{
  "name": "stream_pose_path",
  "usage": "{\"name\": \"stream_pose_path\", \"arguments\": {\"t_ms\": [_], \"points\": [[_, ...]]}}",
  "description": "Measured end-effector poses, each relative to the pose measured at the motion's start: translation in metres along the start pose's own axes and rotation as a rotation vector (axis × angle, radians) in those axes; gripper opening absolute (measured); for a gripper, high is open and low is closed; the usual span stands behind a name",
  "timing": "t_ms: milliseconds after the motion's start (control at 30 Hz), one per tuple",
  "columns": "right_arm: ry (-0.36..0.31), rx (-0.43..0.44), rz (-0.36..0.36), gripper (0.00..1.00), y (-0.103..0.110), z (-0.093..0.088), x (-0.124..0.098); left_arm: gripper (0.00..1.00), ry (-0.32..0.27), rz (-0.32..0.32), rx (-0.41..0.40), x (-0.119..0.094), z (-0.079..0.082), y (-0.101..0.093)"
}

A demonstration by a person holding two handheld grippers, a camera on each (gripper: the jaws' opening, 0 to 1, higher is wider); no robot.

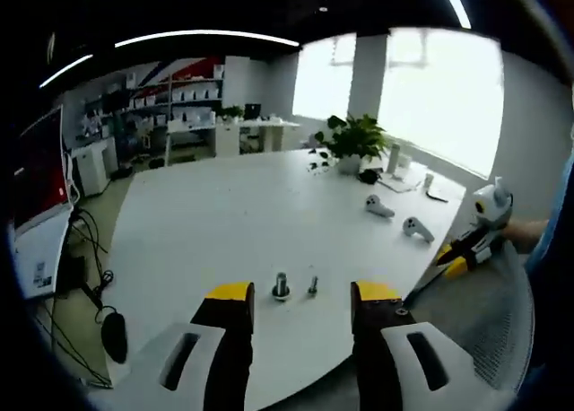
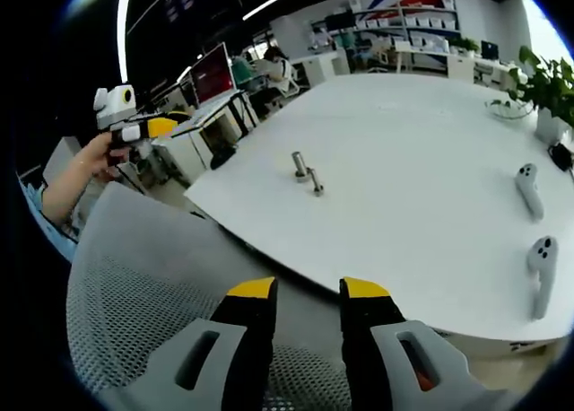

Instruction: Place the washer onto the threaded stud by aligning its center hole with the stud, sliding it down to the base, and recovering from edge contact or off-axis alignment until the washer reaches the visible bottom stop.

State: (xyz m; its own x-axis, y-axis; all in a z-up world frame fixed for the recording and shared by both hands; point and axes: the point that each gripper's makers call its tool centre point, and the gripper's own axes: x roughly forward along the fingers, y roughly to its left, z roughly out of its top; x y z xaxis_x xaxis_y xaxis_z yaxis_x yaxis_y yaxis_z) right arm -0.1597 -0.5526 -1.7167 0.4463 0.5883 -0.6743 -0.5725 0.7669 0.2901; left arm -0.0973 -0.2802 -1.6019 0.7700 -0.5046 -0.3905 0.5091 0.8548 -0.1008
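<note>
Two small metal parts stand close together near the edge of the white table (image 1: 224,222): a thicker post with a wider ring at its foot (image 1: 281,286) (image 2: 300,166) and a thinner threaded stud (image 1: 313,287) (image 2: 316,183). They are too small for a separate washer to be made out. My left gripper (image 1: 303,294) is open and empty, just short of them, and appears again held in a hand (image 2: 136,129). My right gripper (image 2: 308,290) is open and empty over a chair back, well off the table, and is visible at the right (image 1: 459,255).
Two white handheld controllers (image 1: 378,206) (image 1: 417,229) (image 2: 527,188) (image 2: 542,272) lie on the table, and a potted plant (image 1: 354,142) stands at its far side. A grey mesh chair back (image 2: 143,285) is beside the table edge. Cables and a monitor (image 1: 40,173) are on the left.
</note>
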Motion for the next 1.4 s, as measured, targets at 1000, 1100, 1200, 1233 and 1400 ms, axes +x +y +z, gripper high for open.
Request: {"name": "stream_pose_path", "arguments": {"t_ms": [1000, 1100, 1200, 1233, 1400], "points": [[0.067, 0.025, 0.015, 0.32, 0.001, -0.011, 0.003, 0.49, -0.044, 0.239, -0.015, -0.011, -0.058, 0.007], [0.068, 0.024, 0.011, 0.32, 0.001, -0.012, 0.004, 0.49, -0.04, 0.252, -0.031, -0.012, -0.06, 0.008], [0.07, 0.015, 0.013, 0.32, 0.002, -0.011, 0.004, 0.46, -0.044, 0.268, -0.039, -0.013, -0.06, 0.013], [0.068, 0.01, 0.013, 0.32, 0.002, -0.01, 0.005, 0.46, -0.045, 0.268, -0.043, -0.013, -0.06, 0.013], [0.063, 0.017, 0.005, 0.32, 0.001, -0.01, 0.004, 0.46, -0.041, 0.261, -0.043, -0.011, -0.061, 0.012]]}}
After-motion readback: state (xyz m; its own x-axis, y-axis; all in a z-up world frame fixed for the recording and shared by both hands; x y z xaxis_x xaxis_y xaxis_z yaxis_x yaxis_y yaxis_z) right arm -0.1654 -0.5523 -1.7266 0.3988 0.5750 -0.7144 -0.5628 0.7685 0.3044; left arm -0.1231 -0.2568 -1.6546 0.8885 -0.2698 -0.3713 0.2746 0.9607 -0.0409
